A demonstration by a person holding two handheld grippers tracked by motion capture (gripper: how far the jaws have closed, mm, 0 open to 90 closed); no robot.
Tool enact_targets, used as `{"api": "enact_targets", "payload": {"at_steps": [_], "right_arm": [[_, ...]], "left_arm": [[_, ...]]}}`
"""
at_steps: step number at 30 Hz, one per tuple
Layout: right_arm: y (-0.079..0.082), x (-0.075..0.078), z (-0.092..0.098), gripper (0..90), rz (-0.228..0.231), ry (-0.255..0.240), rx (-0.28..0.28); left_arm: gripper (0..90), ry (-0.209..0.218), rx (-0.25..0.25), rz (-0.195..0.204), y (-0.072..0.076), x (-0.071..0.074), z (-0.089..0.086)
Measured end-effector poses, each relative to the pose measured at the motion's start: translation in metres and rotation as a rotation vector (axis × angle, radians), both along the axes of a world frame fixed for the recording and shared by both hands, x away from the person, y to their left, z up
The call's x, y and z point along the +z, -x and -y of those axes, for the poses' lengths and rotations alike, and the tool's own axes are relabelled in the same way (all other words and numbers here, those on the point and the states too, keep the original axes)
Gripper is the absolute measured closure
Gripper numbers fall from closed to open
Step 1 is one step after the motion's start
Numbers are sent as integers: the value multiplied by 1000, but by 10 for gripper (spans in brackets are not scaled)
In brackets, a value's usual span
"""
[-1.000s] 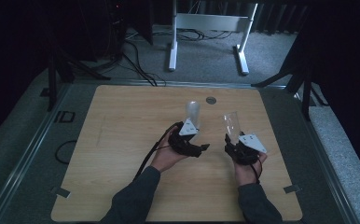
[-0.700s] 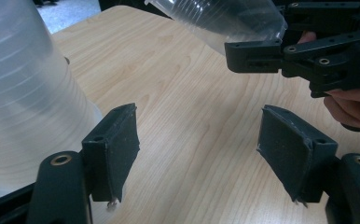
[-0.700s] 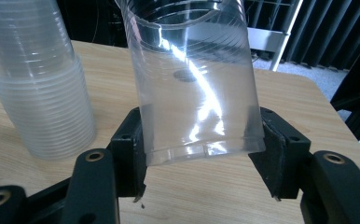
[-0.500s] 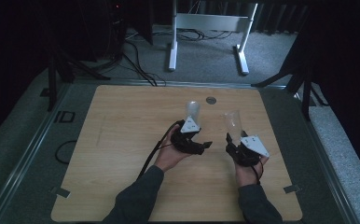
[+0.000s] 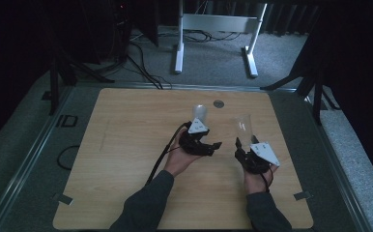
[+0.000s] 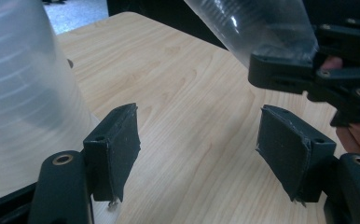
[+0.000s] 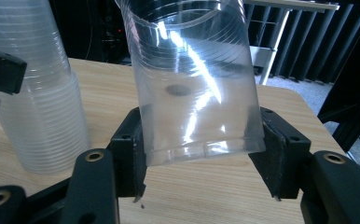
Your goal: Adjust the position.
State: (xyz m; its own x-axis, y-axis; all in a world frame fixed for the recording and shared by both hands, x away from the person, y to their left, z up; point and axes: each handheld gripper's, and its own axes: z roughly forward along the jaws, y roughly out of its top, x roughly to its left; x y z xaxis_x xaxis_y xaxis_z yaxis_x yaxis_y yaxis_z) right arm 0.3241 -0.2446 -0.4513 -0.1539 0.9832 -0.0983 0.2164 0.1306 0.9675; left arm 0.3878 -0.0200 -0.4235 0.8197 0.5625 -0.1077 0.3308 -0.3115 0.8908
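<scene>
On the table (image 5: 126,145), right gripper (image 7: 201,154) clamps a single clear cup (image 7: 192,79), already separated. Left gripper (image 6: 197,144) has just been closing, nothing between its jaws, beside the cup stack (image 6: 24,93). Placing remains.

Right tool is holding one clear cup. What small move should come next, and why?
Probably lower the single clear cup and set it upright on the table, away from the stack of cups. The right tool grips it near its base, tilted and off the wood; the left tool stands open with nothing between its pads.
</scene>
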Motion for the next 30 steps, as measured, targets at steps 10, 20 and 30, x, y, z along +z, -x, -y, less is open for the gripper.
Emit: {"api": "enact_targets", "payload": {"at_steps": [10,20,30], "right_arm": [[2,0,-1,422,17,-3,-1],[4,-2,-2,422,28,-7,-5],[6,-1,-4,422,49,3,0]], "left_arm": [[295,16,-9,-2,-3,9,7],[287,68,-31,-31,-10,18,17],[274,116,-59,-72,-15,22,29]]}}
